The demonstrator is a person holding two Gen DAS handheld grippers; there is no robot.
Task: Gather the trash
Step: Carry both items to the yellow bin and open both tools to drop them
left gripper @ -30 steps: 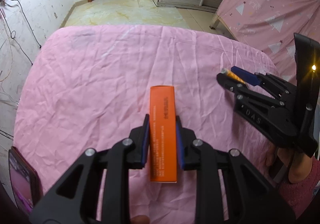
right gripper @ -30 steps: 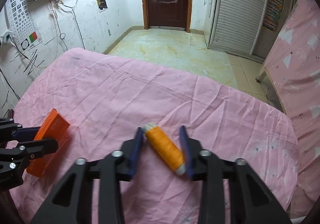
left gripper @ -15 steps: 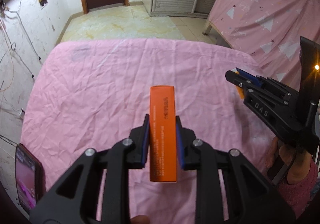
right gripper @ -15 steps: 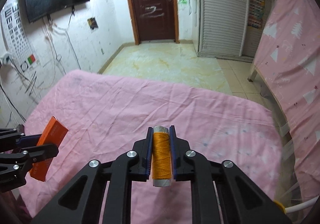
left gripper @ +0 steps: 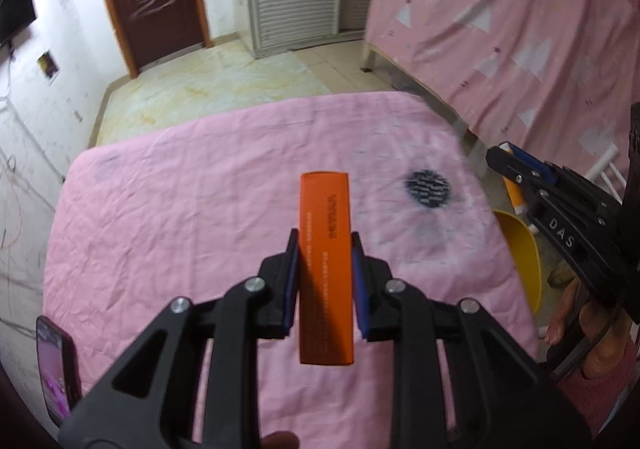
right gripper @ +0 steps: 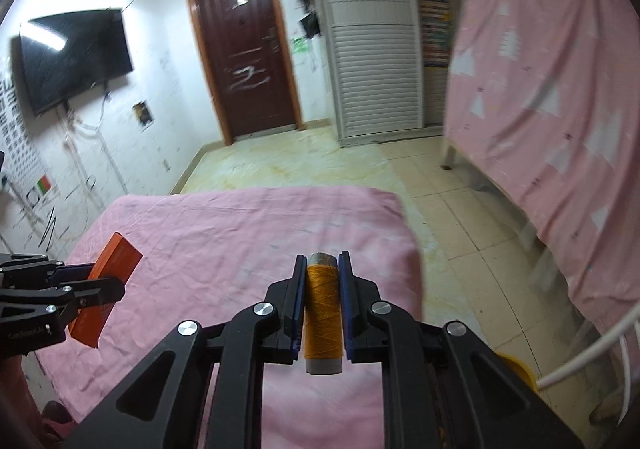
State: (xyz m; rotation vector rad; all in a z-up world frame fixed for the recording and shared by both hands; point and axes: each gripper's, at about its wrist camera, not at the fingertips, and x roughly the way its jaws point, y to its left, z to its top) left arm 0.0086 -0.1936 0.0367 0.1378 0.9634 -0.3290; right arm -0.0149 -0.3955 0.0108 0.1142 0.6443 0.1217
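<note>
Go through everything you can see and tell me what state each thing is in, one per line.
left gripper: shut on the orange box
orange box: held off the pink sheet
right gripper: shut on the thread spool
thread spool: held lengthwise between the jaws
door: closed
TV: off
phone: screen lit

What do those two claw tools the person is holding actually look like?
Both are matte black plastic, built from angular, triangular open-frame links joined by silver screws. The left gripper and right gripper each end in two flat fingers lined with blue pads. White lettering reading DAS marks the right one's side, seen from the left camera. A bare hand and pink sleeve show beneath it.
</note>
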